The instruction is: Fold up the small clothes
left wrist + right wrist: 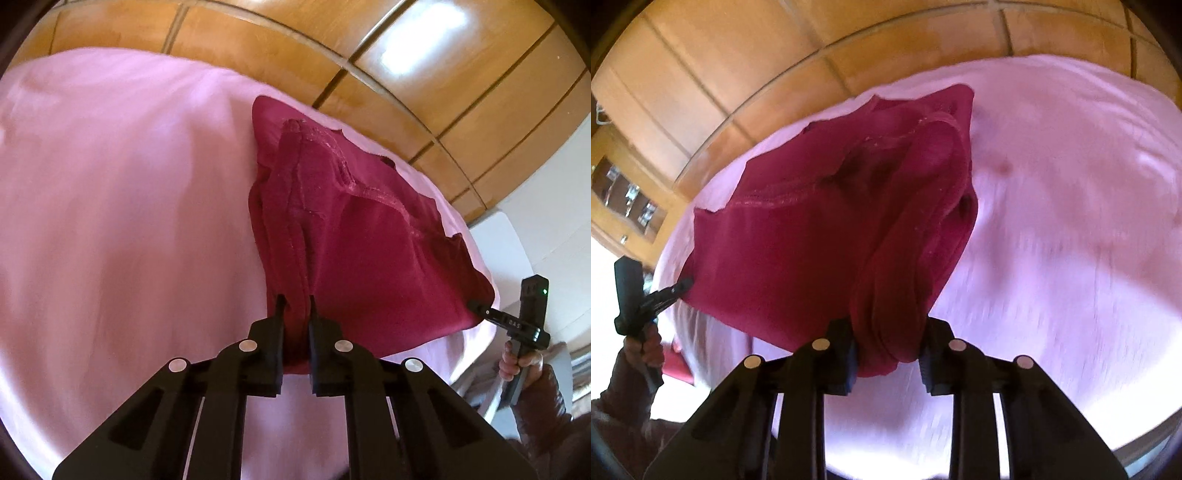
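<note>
A dark red garment (369,236) hangs stretched over a pink sheet (110,203), held at two corners. My left gripper (295,301) is shut on a bunched edge of the garment. My right gripper (888,332) is shut on the other bunched corner of the garment (820,236). The right gripper also shows at the right of the left wrist view (476,307), pinching the garment's far corner. The left gripper shows at the left of the right wrist view (683,286), doing the same. The garment's far part rests on the sheet (1071,221).
Wooden wardrobe panels (424,66) stand behind the bed. A wooden cabinet with glass doors (624,199) is at the left of the right wrist view. White furniture (498,243) stands beyond the bed's right edge. A red item (677,365) lies low beside the bed.
</note>
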Demonstrator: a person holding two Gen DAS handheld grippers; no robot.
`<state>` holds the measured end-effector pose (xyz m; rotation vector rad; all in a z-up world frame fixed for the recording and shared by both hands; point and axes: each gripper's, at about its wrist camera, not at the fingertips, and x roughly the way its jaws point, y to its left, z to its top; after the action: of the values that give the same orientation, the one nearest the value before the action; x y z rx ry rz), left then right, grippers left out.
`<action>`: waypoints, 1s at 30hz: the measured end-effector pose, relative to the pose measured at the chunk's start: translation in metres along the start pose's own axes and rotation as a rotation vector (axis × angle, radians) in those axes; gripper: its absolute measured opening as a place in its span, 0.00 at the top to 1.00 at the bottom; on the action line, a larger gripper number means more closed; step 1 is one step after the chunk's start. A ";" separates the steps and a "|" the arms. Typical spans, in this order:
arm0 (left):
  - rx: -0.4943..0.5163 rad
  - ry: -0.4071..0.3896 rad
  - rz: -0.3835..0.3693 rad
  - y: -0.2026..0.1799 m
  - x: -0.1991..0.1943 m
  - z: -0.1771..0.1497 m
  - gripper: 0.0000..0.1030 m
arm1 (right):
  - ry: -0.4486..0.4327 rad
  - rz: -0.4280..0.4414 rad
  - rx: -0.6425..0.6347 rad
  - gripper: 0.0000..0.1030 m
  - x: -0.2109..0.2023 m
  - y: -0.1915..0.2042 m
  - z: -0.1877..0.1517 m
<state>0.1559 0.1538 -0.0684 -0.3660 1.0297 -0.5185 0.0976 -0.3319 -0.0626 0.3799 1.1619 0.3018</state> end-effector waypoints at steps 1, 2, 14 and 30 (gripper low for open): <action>0.004 0.012 0.000 -0.002 -0.005 -0.009 0.91 | 0.022 0.006 -0.004 0.76 -0.004 0.001 -0.011; 0.002 0.027 -0.003 -0.004 -0.012 -0.023 0.91 | 0.039 0.011 -0.009 0.76 -0.007 0.002 -0.019; 0.033 -0.065 -0.001 -0.008 -0.028 -0.014 0.90 | -0.061 -0.069 -0.038 0.34 -0.025 0.006 0.016; 0.066 -0.153 -0.090 -0.014 -0.025 0.017 0.93 | -0.134 -0.125 -0.119 0.90 -0.030 0.031 0.035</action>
<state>0.1576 0.1572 -0.0350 -0.3890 0.8493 -0.5950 0.1180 -0.3212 -0.0119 0.2186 1.0262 0.2321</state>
